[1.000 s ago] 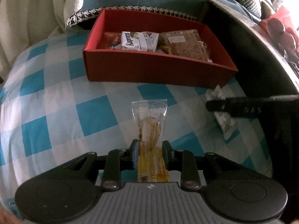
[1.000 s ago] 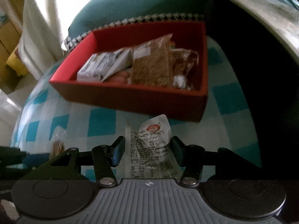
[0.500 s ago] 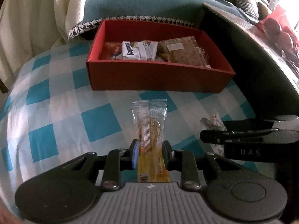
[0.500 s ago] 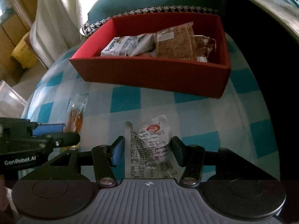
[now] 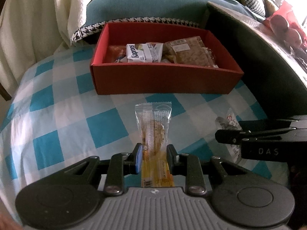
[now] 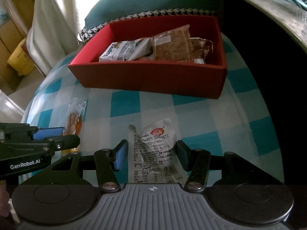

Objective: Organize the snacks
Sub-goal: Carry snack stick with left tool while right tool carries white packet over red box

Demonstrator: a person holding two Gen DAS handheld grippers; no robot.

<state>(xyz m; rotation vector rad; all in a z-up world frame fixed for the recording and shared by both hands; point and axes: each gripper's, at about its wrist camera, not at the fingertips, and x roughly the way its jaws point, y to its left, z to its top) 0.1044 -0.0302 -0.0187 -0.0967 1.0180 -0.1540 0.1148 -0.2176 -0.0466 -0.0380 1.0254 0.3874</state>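
Observation:
A red box [image 5: 163, 80] stands on the checked cloth and holds several wrapped snacks, among them a white packet [image 5: 144, 53] and a brown bar [image 5: 190, 53]. My left gripper [image 5: 153, 149] is shut on a clear-wrapped cookie packet [image 5: 153, 126] with a yellow end, held short of the box. My right gripper [image 6: 151, 149] is shut on a crumpled white snack packet [image 6: 153, 138] with a red logo, also in front of the red box [image 6: 149, 78]. The two grippers are side by side: the right one's fingers [image 5: 249, 136] show in the left wrist view, and the left one's fingers [image 6: 48, 138] in the right wrist view.
The blue-and-white checked cloth [image 5: 57, 130] covers the surface. A teal cushion [image 5: 144, 2] with houndstooth edging lies behind the box. A dark raised surface [image 5: 268, 67] with a cardboard edge borders the right side. A cream fabric [image 5: 38, 19] hangs at the left.
My right gripper has drawn back from the box with the white packet and now sits close beside the left gripper. The left gripper has kept its place and its hold.

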